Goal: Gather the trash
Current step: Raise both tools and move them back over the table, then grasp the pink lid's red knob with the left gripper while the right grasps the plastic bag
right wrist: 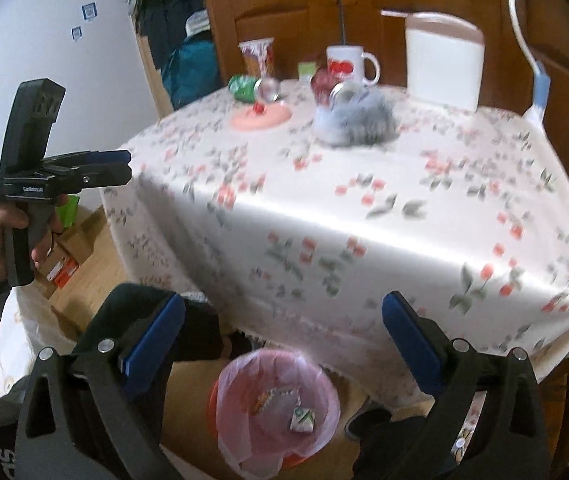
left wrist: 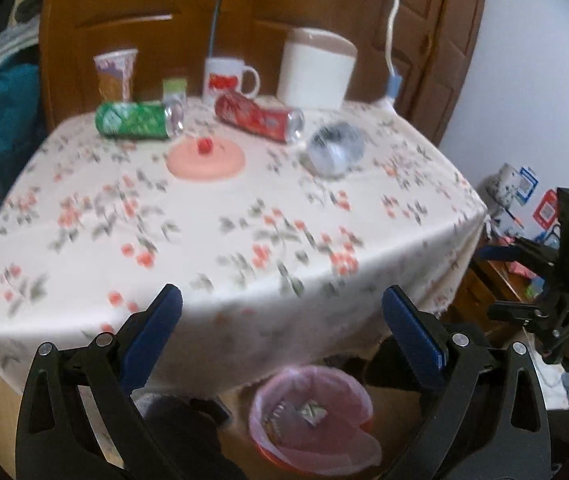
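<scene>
Both tools, left (left wrist: 282,304) and right (right wrist: 283,312), gape wide, empty. Bin (right wrist: 324,384) sits just below them; cans (left wrist: 136,120) lie well beyond on the tabletop (left wrist: 244,216). Round cans could roll from a careless pinch.

Green can (left wrist: 136,120), red can (left wrist: 258,117) toppled on tablecloth (left wrist: 244,240)

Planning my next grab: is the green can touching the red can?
Apart. The left wrist view shows tablecloth between the green can and the red can.
</scene>
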Motion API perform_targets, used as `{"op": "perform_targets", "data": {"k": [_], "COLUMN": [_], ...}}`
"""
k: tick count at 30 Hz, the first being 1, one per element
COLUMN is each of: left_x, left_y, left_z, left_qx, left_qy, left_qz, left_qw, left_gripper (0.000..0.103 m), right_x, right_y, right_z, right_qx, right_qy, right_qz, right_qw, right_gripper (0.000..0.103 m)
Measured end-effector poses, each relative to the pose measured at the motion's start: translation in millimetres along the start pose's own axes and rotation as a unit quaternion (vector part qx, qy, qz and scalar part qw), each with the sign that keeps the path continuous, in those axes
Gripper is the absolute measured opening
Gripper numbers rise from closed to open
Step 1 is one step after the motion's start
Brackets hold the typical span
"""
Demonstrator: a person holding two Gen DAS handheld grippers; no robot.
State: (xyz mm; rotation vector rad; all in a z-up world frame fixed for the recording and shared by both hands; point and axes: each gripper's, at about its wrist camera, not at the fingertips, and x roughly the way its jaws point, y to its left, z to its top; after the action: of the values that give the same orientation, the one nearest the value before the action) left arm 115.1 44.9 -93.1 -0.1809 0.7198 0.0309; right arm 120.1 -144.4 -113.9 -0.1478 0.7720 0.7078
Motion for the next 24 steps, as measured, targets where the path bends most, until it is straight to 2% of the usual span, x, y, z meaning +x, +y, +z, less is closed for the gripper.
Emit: {"op": "perform_targets", "data": {"k": [12,19,21,24], "left_x": [14.8,42.5,53.0,68.2], "left_y": [21.2,36.4,41.6,49.0], "left_z": [49.8,80.2,87.7,95.7], "left_qx": [-0.004,-0.009,-0.012,-0.016], "left_qy": [-0.027,-0.028,-0.028,-0.02], "left_qz": [0.034,0.051,0.075,0.076], "left_qw": [0.9991,0.9983,0.9967,0.9968], "left_gripper": [0.097,0.097,0.097,0.097], "right_x": [-5.0,10.2,14.8,23.7], "right_y": [-14.5,-26.1,-28.6,-33.5], "right_z": [48.7,78.7,86.1,97.4], "right_qx": [0.004,0.014,0.012,0.01], "right_qy": [-0.046,-0.057,-0.059,-0.061], "right_qz": [-0.019,-0.025,-0.027,-0.034], "right_qw": [0.999,0.998,0.998,0.998], "right_gripper": [0.098,0.098,0.098,0.098]}}
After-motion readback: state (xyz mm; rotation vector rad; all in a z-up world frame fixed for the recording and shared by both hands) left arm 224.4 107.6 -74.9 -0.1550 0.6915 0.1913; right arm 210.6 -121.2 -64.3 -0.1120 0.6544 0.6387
